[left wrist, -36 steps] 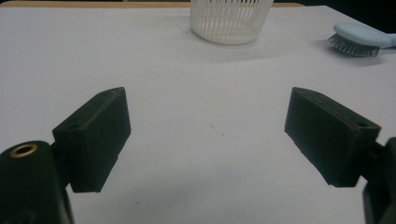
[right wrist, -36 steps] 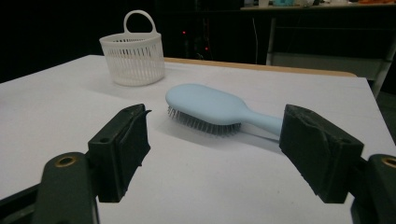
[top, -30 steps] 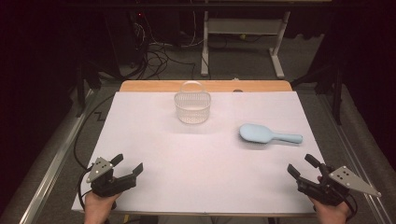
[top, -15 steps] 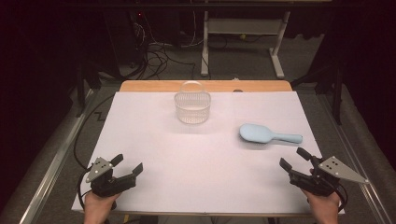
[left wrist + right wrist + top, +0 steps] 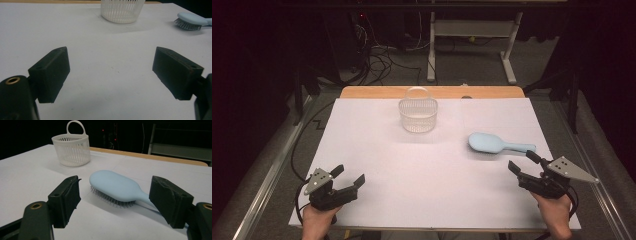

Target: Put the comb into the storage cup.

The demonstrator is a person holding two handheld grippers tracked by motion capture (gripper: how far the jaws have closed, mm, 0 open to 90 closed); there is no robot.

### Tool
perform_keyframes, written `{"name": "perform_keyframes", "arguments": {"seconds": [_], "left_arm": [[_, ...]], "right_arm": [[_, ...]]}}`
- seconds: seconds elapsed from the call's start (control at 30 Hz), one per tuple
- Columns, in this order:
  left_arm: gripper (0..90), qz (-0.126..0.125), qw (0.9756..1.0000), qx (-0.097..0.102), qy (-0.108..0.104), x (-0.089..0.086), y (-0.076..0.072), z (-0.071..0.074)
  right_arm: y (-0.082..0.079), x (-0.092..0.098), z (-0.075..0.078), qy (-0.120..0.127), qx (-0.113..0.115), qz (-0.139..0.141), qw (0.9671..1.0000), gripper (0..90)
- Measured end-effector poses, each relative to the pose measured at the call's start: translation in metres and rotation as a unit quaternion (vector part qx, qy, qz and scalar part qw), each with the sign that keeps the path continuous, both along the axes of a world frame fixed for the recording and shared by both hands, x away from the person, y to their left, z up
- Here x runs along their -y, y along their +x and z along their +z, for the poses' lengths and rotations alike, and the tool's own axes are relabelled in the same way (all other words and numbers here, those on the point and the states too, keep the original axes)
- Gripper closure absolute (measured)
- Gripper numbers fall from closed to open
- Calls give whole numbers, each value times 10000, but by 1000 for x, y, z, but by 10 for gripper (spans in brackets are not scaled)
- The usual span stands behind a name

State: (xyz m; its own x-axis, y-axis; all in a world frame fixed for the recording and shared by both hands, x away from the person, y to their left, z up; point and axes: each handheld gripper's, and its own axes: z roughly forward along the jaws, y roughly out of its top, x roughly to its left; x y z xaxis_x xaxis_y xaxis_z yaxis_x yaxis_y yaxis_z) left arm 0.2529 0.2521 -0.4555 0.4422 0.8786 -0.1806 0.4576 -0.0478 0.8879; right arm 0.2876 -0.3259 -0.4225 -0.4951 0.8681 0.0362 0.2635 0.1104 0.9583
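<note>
1. Your left tool (image 5: 348,176) sits low over the near-left corner of the worktop (image 5: 377,165). Jaws are spread wide, nothing between them.
2. In the left gripper view the same tool (image 5: 111,72) looks along bare white surface. The basket (image 5: 122,11) is far ahead at the top edge and the hairbrush (image 5: 191,21) is at the upper right.
3. Your right tool (image 5: 524,161) is near the right edge of the worktop, jaws wide apart, gripping nothing. Its tips are just short of the hairbrush (image 5: 499,143) handle end in the high view.
4. The right gripper view has that tool (image 5: 115,202) framing the hairbrush (image 5: 115,186): brush head lies between the two jaws but farther out, handle runs toward the right-hand jaw. Can't tell whether that jaw touches the handle.
5. The hairbrush is light blue and lies flat on the worktop, bristles down, head toward the middle of the worktop, handle toward the right edge.
6. The basket (image 5: 418,112) is white slotted plastic with a loop handle, upright, at the far centre of the worktop near the wooden strip (image 5: 432,92) along the far edge. It stands well apart from the brush and from both tools.
7. In the right gripper view the basket (image 5: 71,148) stands beyond the brush, to its left.
</note>
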Motion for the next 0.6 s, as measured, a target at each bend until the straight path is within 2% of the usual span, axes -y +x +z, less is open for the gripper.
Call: {"name": "perform_keyframes", "arguments": {"seconds": [0.33, 0.5, 0.6], "left_arm": [[138, 0, 10000, 6, -8, 0, 0, 0], [138, -4, 10000, 2, 6, 0, 0, 0], [138, 6, 10000, 3, 4, 0, 0, 0]], "right_arm": [[15, -5, 8, -122, -1, 3, 9999, 265], [22, -6, 11, -66, 40, -36, 10000, 267], [27, -6, 12, -9, -9, -36, 10000, 267]]}}
